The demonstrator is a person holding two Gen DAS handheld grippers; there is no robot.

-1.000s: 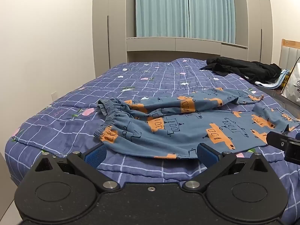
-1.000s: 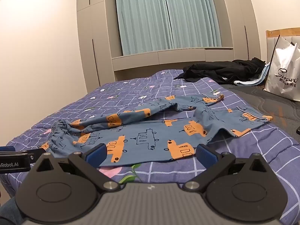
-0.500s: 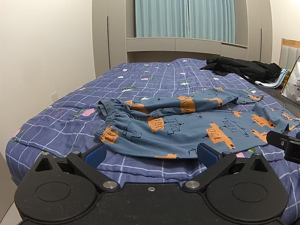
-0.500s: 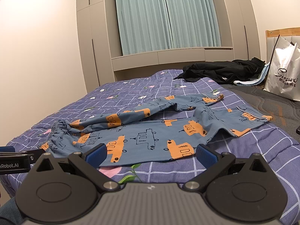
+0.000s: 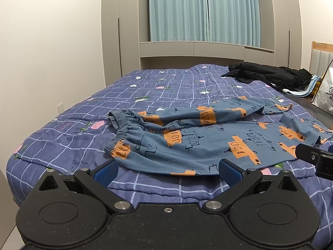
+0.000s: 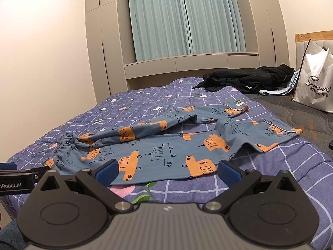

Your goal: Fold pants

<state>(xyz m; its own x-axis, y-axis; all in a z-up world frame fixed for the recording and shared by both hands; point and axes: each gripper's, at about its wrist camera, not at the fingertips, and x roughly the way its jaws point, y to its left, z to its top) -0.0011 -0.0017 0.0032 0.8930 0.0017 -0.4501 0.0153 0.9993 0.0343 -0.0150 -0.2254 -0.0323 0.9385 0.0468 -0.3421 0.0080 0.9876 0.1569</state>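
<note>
Blue pants with orange car prints (image 5: 204,141) lie spread on the bed, waistband (image 5: 118,133) to the left, two legs running right. They also show in the right wrist view (image 6: 166,148), cuffs at the right. My left gripper (image 5: 166,169) is open and empty, just short of the pants' near edge close to the waistband. My right gripper (image 6: 167,171) is open and empty at the near edge of the front leg. Each gripper's body shows at the edge of the other's view.
The bed has a purple checked quilt (image 5: 68,137). A black garment pile (image 6: 247,80) lies at the far right, with a white shopping bag (image 6: 314,81) beside it. Wardrobes and teal curtains (image 5: 204,10) stand beyond the bed. A wall runs along the left.
</note>
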